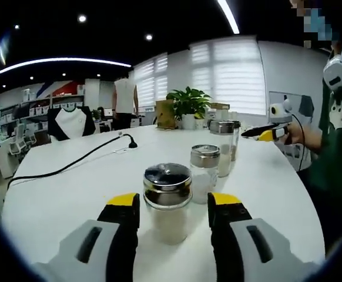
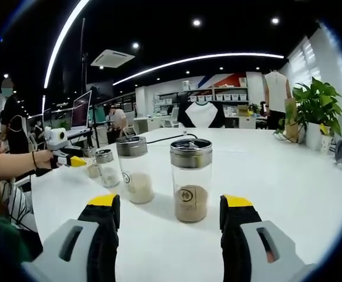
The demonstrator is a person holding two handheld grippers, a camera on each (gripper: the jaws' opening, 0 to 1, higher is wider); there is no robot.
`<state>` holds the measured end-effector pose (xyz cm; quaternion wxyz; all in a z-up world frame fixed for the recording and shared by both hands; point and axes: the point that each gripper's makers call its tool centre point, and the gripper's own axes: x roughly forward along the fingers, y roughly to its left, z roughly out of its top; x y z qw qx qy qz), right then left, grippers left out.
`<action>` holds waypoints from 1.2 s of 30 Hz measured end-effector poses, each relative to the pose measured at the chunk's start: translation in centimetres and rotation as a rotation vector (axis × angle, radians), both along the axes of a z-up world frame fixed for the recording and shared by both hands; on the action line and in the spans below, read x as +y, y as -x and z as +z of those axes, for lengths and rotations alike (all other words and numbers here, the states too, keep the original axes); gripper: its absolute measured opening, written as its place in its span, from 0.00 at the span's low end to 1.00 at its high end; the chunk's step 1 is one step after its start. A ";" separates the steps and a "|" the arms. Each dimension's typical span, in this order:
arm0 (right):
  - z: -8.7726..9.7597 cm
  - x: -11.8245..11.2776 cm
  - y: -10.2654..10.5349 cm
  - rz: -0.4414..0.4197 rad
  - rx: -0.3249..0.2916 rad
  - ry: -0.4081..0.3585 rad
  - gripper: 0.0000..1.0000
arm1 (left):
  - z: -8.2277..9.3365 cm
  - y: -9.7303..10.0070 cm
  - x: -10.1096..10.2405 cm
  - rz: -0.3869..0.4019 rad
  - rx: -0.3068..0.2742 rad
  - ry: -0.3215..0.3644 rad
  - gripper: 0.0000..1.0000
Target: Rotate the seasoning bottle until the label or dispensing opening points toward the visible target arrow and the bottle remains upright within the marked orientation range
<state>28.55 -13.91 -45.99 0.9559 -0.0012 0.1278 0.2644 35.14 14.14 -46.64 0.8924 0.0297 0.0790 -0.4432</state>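
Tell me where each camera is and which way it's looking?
Left gripper view: rides on the left gripper, looking along the white table toward windows; its open jaws flank a jar of white powder; the right gripper and a hand show far right.
Right gripper view: rides on the right gripper, looking the opposite way toward shelves; its open jaws flank a jar of brown powder; the left gripper and an arm show left.
Shared: the table, jars, potted plant.

white table [image 1: 71, 194] | blinded windows [image 1: 235, 73] | ceiling light strips [image 2: 200, 59]
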 end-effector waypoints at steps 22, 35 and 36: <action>1.0 0.3 0.1 0.007 0.002 -0.071 0.70 | -0.2 -0.5 0.7 0.551 -0.031 0.004 0.53; 1.0 0.1 0.2 0.001 -0.007 -0.055 0.70 | -1.4 -1.2 0.9 0.643 -0.005 0.001 0.44; 1.0 0.1 0.2 0.001 -0.007 -0.055 0.70 | -1.5 -1.2 0.9 0.641 -0.006 -0.002 0.42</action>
